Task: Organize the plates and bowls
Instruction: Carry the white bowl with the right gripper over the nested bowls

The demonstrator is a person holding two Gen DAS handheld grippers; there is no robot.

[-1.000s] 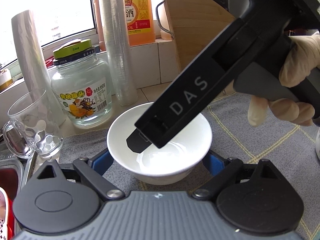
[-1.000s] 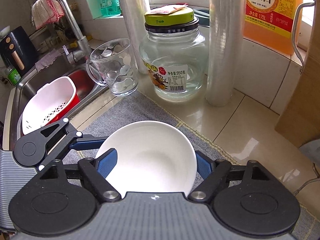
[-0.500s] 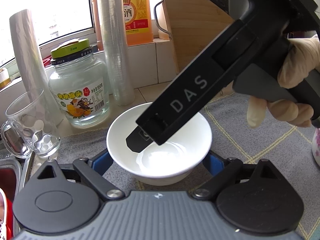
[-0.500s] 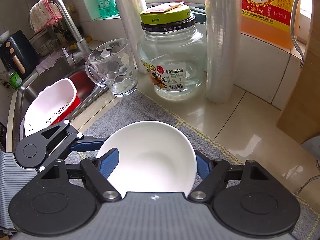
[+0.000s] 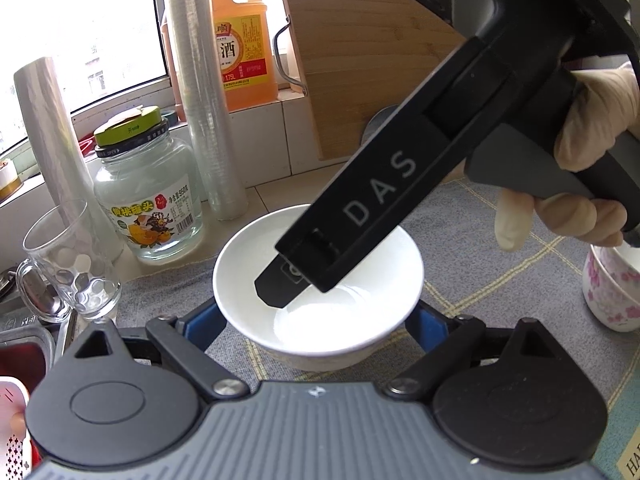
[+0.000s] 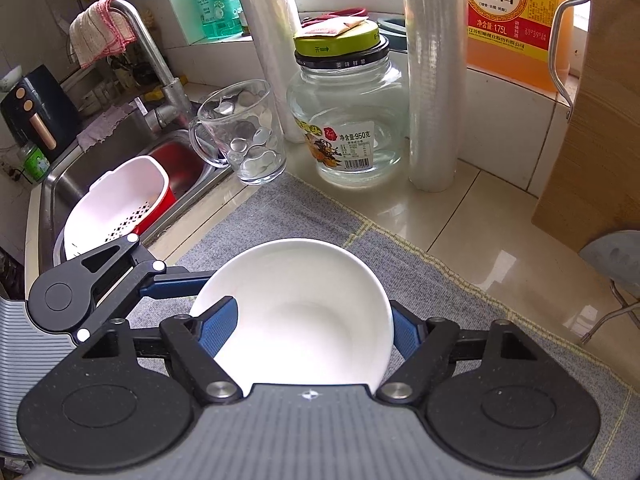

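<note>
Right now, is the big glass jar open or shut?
Shut. The jar has its green lid sitting flat on top, over a black ring.

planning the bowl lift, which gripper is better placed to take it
Probably left. The bowl sits centred between the left gripper fingers, one on each side. The right gripper is skewed: one finger reaches inside the bowl, the other is outside its rim.

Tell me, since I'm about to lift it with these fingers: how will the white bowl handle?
The white bowl looks glazed and glossy, so it will probably be slippery against the pads. It looks like ceramic, so likely stiff, fairly heavy and breakable if dropped. Its curved wall narrows downward, so a grip on the sides may slide; the mat should cushion it somewhat.
</note>
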